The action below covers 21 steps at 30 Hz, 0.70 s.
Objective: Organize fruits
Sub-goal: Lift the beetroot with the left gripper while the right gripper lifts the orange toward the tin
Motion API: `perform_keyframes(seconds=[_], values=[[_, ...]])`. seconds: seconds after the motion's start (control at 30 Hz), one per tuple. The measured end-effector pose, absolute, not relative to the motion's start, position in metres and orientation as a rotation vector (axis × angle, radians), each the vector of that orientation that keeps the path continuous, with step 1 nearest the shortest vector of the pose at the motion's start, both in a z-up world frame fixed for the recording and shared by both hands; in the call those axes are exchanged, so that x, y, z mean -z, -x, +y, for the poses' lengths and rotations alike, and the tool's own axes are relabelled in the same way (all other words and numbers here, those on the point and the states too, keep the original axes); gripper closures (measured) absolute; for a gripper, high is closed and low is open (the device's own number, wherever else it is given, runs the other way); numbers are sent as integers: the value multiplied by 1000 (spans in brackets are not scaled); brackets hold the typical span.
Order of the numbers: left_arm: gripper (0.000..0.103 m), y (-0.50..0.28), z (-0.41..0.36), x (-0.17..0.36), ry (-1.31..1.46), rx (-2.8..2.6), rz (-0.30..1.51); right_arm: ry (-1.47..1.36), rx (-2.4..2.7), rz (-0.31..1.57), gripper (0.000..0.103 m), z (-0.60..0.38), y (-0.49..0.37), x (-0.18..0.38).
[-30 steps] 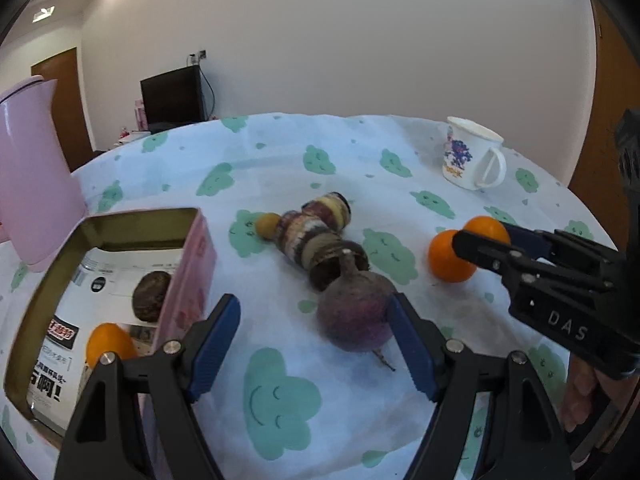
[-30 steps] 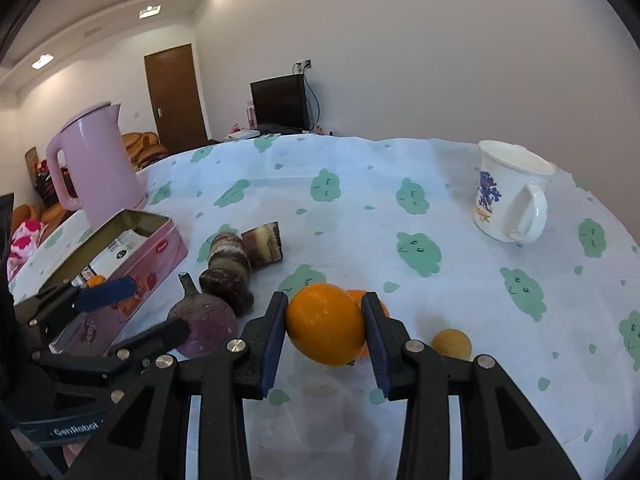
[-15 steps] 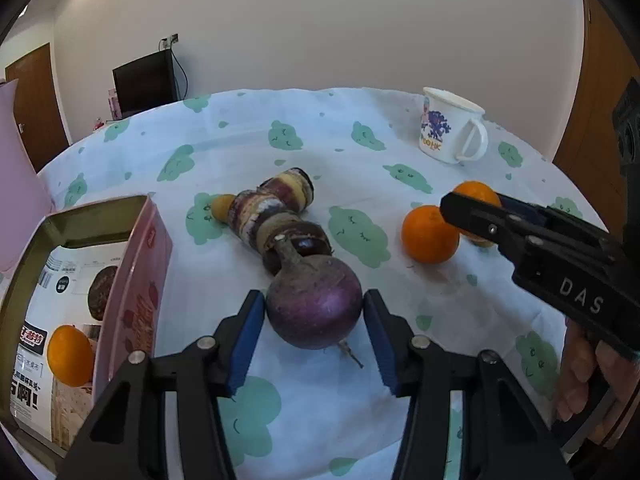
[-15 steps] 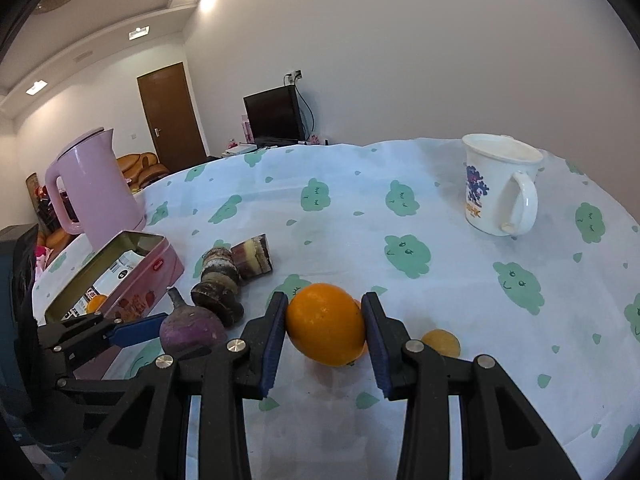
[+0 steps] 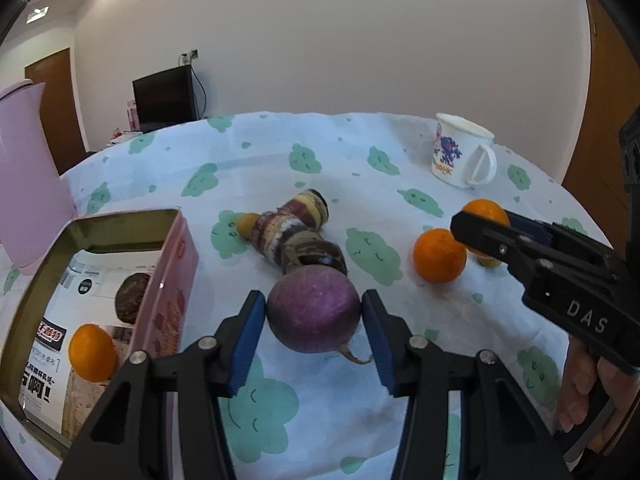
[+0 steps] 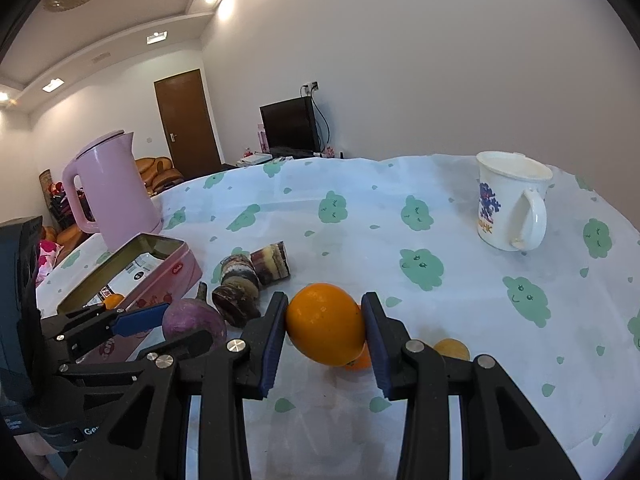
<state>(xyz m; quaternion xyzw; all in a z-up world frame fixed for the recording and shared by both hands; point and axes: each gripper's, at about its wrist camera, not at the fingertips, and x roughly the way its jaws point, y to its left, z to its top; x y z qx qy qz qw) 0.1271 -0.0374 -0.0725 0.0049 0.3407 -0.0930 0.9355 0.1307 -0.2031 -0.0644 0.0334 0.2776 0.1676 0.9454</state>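
A round purple turnip point(image 5: 314, 316) sits between the blue pads of my left gripper point(image 5: 313, 305), which is shut on it just right of the pink tin point(image 5: 176, 264). Whether it clears the cloth I cannot tell. An orange point(image 6: 324, 328) is clamped in my right gripper point(image 6: 325, 312), a little above the cloth. The right wrist view shows the left gripper point(image 6: 182, 326) and turnip point(image 6: 194, 320) at lower left. In the tin lie an orange point(image 5: 92, 352) and a dark fruit point(image 5: 132, 298). A second orange point(image 5: 439, 255) rests on the cloth.
Striped sugarcane pieces point(image 5: 294, 232) lie just behind the turnip, with a small yellow fruit point(image 5: 246, 224) at their left. Another small yellow fruit point(image 6: 451, 350) lies right of the held orange. A white mug point(image 6: 508, 204) stands far right, a pink kettle point(image 6: 112, 192) far left.
My left gripper has closed from wide open onto the purple turnip. The right gripper has kept its hold on the orange and tilted up slightly.
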Motion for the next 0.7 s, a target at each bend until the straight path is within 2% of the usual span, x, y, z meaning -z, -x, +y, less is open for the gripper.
perform_keyframes(seconds=[0.7], values=[[51,-108,-32,59,-12,138,569,-28,-360,453,63,-198,-112,53]])
